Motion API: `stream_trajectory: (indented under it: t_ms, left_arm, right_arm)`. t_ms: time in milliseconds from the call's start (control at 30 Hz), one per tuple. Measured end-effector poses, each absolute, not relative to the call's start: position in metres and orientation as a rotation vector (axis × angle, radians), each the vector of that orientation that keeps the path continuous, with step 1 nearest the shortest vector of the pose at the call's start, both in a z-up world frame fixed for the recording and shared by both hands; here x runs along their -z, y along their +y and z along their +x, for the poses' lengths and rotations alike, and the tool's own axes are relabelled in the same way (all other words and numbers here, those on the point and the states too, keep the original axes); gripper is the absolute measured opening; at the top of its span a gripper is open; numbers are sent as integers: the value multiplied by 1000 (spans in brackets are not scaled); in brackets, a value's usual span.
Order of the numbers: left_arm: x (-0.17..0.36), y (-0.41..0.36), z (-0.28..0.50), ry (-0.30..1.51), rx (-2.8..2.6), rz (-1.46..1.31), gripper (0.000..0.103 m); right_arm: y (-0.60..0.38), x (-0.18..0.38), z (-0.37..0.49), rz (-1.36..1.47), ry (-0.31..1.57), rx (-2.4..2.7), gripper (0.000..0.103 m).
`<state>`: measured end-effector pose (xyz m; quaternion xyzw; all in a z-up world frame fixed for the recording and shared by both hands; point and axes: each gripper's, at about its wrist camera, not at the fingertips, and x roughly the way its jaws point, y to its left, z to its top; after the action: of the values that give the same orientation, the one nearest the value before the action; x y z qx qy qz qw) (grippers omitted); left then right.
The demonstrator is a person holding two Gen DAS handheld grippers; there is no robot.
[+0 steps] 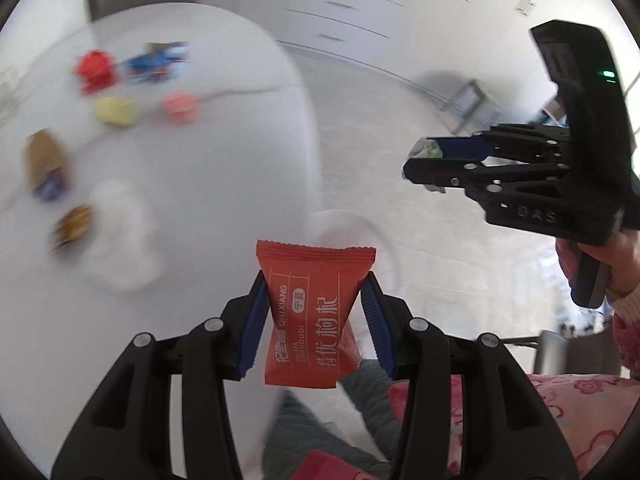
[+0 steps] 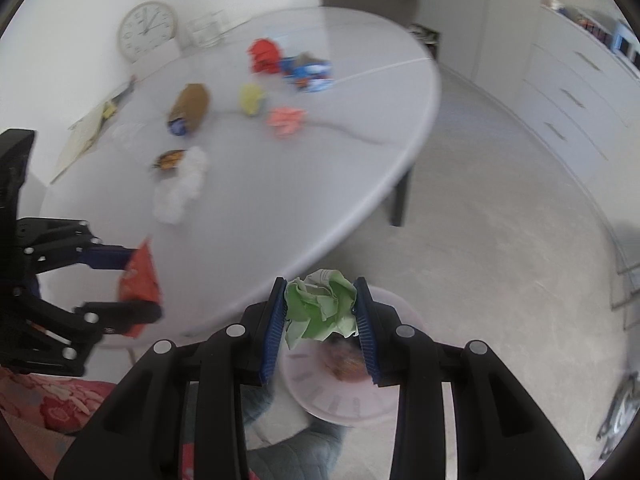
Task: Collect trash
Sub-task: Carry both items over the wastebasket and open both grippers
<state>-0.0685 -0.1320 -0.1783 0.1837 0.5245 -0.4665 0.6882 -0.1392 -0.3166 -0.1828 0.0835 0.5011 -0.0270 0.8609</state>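
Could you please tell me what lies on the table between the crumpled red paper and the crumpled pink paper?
In the right wrist view, only bare tabletop separates red paper from pink paper; the blue wrapper lies just rightward.

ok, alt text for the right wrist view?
The right hand-held gripper pinches a crumpled green paper ball above a pale bin on the floor. Behind, a white table still holds scattered trash.
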Motion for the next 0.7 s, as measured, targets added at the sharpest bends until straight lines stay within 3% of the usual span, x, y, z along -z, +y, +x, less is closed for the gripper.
stream_trajectory:
  t_ms: [200, 267, 367, 400, 700]
  left_arm:
    - [197, -191, -93, 1207, 1080, 439, 45]
    - [202, -203, -99, 1230, 1077, 431, 50]
    - [205, -212, -103, 1253, 1037, 406, 78]
    - [204, -213, -105, 1250, 1028, 397, 81]
    - [174, -190, -98, 1202, 871, 375, 91]
  right_arm:
    - [-357, 181, -174, 198, 1050, 86, 36]
    - [-365, 183, -180, 201, 1053, 79, 36]
    - [-370, 185, -184, 196, 1054, 57, 36]
    - [-371, 185, -186, 195, 1053, 49, 36]
    - [-357, 190, -185, 182, 1057, -29, 37]
